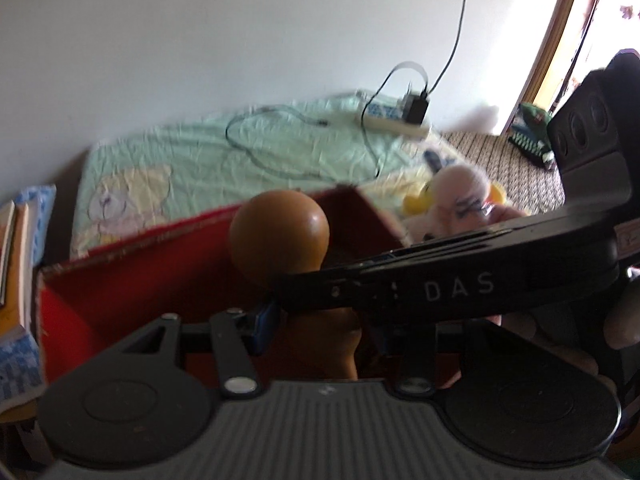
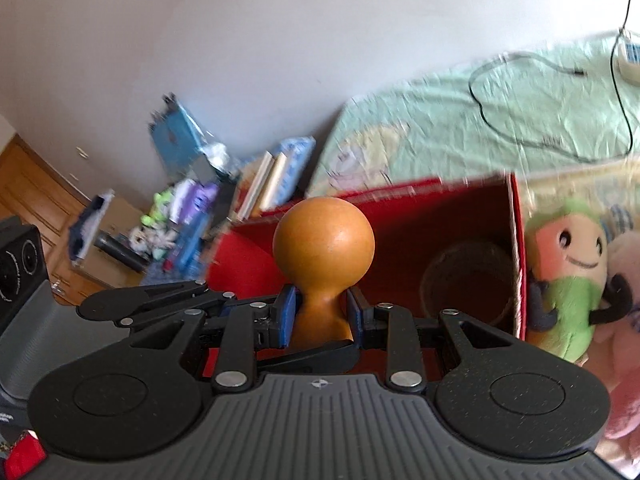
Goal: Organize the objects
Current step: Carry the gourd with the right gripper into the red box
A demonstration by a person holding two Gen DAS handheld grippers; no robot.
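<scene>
Right tool (image 2: pixel 322 316) clamps gourd (image 2: pixel 324 240) neck, over red box (image 2: pixel 516 240).

Left gripper (image 1: pixel 320 320) body: black linkage arms, two round black discs, grey ribbed plate in the middle
Left pad: blue, on a black finger (image 1: pixel 264 326)
Pivots: silver round screws
Right gripper (image 2: pixel 322 318) body: matching black arms, discs and grey ribbed plate
Right pads: blue
Marking: white "DAS" letters on the black arm

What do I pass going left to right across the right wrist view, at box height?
Clutter pile → books → gourd held over red box → brown cup inside → green plush → pink plush.
</scene>
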